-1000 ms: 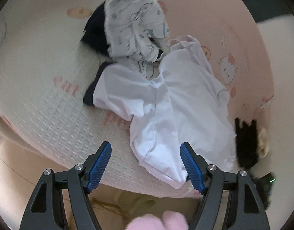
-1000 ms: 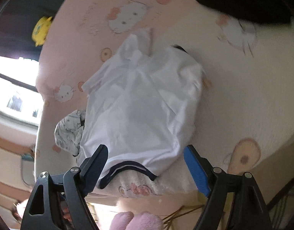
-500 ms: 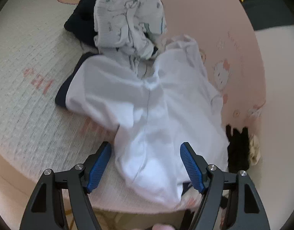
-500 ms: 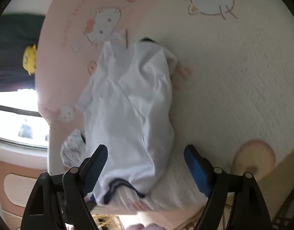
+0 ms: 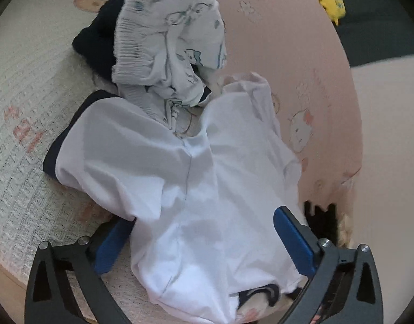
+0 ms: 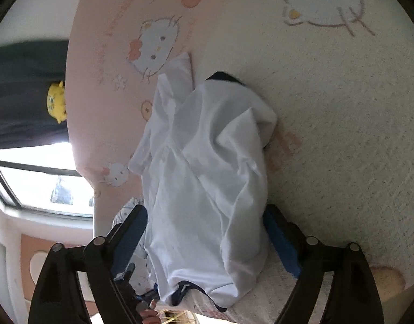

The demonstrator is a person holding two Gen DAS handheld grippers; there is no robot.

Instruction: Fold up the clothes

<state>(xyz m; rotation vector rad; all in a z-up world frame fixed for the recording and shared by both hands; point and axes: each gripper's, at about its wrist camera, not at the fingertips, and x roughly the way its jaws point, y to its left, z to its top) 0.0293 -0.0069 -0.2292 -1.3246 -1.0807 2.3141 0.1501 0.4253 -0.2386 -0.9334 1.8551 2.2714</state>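
Fingers (image 5: 293, 237) astride white shirt (image 5: 196, 189); blanket (image 5: 26, 124) lettering unreadable

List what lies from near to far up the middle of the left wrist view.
left gripper → white shirt → patterned light garment → pink bedspread

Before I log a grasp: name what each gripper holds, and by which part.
Nothing held. The left gripper is opening, the right gripper open; both straddle the white shirt unpinched.
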